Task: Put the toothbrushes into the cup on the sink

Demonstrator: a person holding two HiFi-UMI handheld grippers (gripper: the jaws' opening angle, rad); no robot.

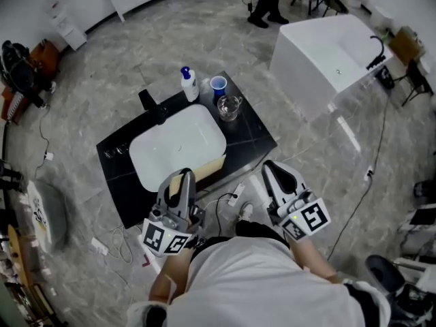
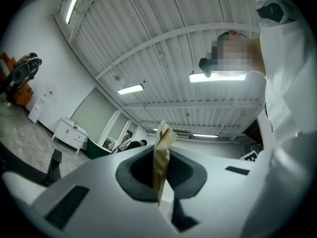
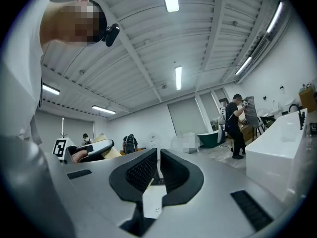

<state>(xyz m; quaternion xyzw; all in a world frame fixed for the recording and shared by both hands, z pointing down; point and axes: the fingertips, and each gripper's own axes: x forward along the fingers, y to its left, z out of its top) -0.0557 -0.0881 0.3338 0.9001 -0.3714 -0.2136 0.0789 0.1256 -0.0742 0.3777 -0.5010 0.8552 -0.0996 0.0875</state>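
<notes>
My left gripper (image 1: 181, 177) is shut on a thin, flat tan pack (image 2: 161, 155) that stands on edge between its pads; what the pack holds I cannot tell. It hangs over the front edge of the black sink counter (image 1: 255, 138). The right gripper (image 1: 271, 167) is level beside it, off the counter's front right corner, its jaws (image 3: 157, 168) closed together with nothing seen between them. A blue cup (image 1: 218, 84) and a clear glass cup (image 1: 229, 106) stand at the counter's back right, past the white basin (image 1: 177, 145). No loose toothbrush shows.
A white soap bottle with a blue pump (image 1: 189, 84) and a black tap (image 1: 153, 106) stand behind the basin. A white bathtub (image 1: 327, 53) stands to the right, cables (image 1: 228, 199) lie on the floor at my feet, and a person (image 1: 266, 5) stands farther back.
</notes>
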